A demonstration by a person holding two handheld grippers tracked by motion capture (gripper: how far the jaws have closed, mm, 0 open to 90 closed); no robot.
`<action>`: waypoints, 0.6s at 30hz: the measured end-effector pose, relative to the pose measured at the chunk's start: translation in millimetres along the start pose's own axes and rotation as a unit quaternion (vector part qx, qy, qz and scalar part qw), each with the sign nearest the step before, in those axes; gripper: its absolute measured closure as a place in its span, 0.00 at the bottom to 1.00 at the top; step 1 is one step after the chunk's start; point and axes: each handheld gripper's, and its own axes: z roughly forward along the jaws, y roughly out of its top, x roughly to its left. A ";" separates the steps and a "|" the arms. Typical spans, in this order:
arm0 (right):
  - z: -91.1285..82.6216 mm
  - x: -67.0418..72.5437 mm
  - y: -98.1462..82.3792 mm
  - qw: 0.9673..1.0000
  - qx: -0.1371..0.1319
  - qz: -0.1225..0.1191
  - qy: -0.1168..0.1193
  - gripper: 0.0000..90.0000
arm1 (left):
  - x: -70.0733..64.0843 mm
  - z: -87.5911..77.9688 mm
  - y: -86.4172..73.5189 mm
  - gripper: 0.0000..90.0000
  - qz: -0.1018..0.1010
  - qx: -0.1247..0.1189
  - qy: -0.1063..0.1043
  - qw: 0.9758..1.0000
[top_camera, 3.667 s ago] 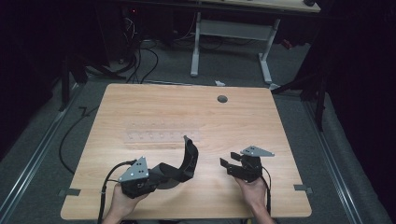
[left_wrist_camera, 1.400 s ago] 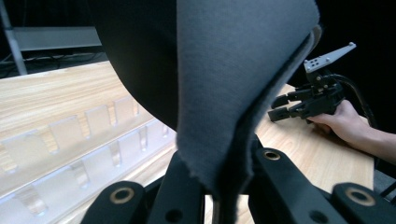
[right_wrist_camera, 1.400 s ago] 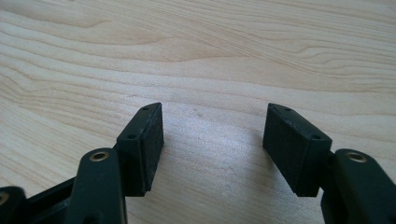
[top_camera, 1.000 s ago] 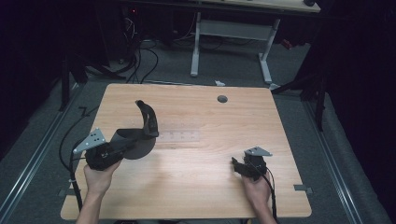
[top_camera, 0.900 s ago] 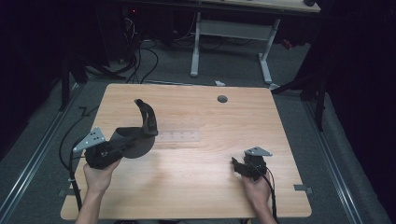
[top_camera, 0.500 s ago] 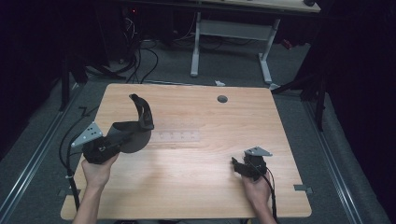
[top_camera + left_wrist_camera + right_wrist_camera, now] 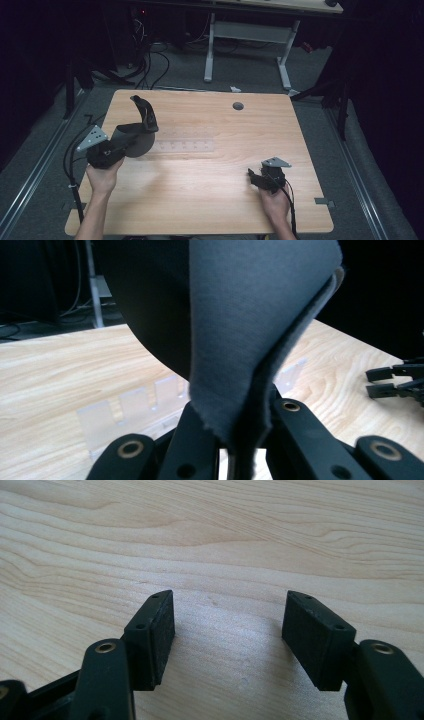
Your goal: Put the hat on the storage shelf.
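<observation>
Looking down from the high view, I see the left gripper [image 7: 131, 141] raised over the left part of the wooden table [image 7: 210, 200], held by the person's left hand [image 7: 104, 176]. It carries a dark grey cloth piece [image 7: 137, 134], rounded at the bottom with a curved tongue rising from it toward the far edge. A clear plastic strip [image 7: 184, 146] with small compartments lies flat on the table just right of the cloth. The right gripper [image 7: 256, 178] sits low near the right front of the table in the right hand [image 7: 274, 202], well apart from the cloth. A small dark round hole [image 7: 238, 106] marks the table near its far edge, and a white desk frame [image 7: 250, 35] stands on the floor beyond.

In the left gripper view, I find the jaws pressed together on the lower edge of the cloth piece [image 7: 240, 340], which hangs folded, grey outside and black inside, above the table [image 7: 50, 390]. The plastic strip [image 7: 135, 407] shows behind it, and the other gripper [image 7: 397, 382] lies far off at the right edge.

In the right gripper view, my jaws stand spread apart with nothing between them, their pads [image 7: 161, 630] just above bare wood grain [image 7: 225, 540].
</observation>
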 end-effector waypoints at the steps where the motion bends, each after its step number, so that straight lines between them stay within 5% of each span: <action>1: 0.0 0.0 0.0 1.000 0.000 0.000 0.000 0.42 | 0.5 0.7 1.2 0.96 0.003 -0.002 0.001 1.000; 18: -0.1 0.1 0.0 1.000 0.000 -0.001 0.001 0.42 | 22.1 8.6 9.1 0.96 0.029 -0.027 0.047 0.998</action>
